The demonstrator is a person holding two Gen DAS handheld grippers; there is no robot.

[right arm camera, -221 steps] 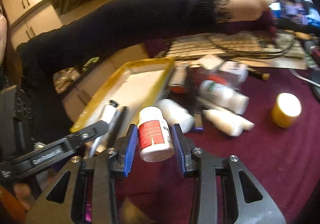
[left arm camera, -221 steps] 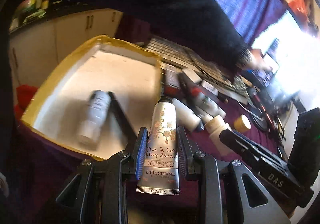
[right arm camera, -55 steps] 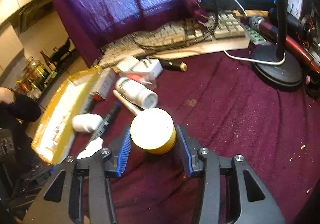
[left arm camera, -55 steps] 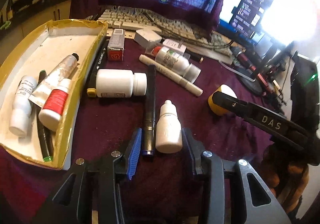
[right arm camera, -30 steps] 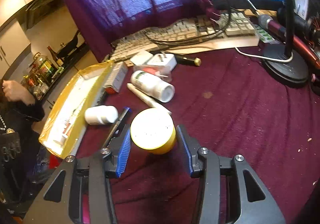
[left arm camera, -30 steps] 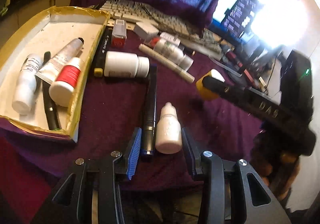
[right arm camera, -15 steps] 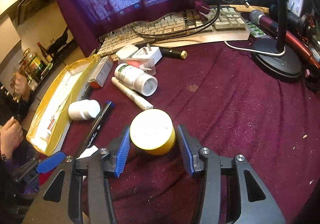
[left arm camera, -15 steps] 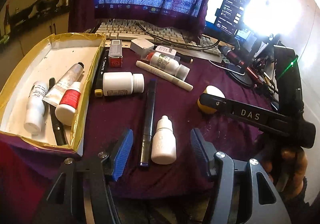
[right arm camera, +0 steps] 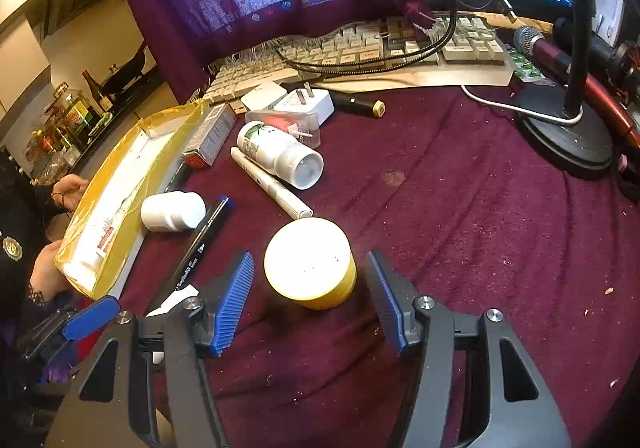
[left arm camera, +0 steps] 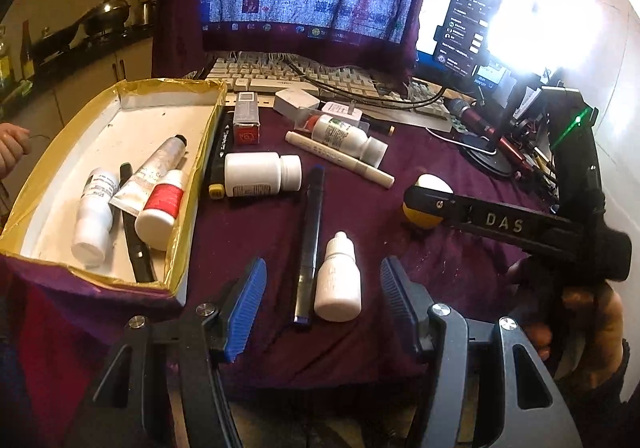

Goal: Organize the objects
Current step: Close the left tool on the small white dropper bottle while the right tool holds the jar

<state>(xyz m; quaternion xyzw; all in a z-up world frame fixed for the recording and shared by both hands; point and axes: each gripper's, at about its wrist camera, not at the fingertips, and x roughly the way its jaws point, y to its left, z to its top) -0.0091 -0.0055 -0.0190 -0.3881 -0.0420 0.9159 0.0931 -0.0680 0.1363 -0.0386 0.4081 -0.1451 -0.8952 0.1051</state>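
On the maroon cloth, a white dropper bottle (left arm camera: 338,284) and a dark pen (left arm camera: 308,244) lie side by side between the jaws of my left gripper (left arm camera: 322,262). The jaws stand open and touch neither. A yellow jar with a cream lid (right arm camera: 310,262) stands between the pads of my right gripper (right arm camera: 309,260). Those jaws are opening, with gaps on both sides of the jar. The yellow-rimmed tray (left arm camera: 168,86) at the left holds a white bottle (left arm camera: 94,216), a tube (left arm camera: 154,168), a red-labelled bottle (left arm camera: 162,208) and a black pen (left arm camera: 134,236).
A white pill bottle (left arm camera: 260,178), a white marker (left arm camera: 340,160), a green-labelled bottle (left arm camera: 348,136), a small red box (left arm camera: 247,120) and a black marker (left arm camera: 218,160) lie beyond the grippers. A keyboard (left arm camera: 320,78) and cables lie behind them. A microphone stand base (right arm camera: 568,140) sits at the right.
Both grippers' jaws have widened. The left jaws, close around the pen and dropper bottle a second ago, now stand far apart. The right pads have drawn away from the yellow jar.
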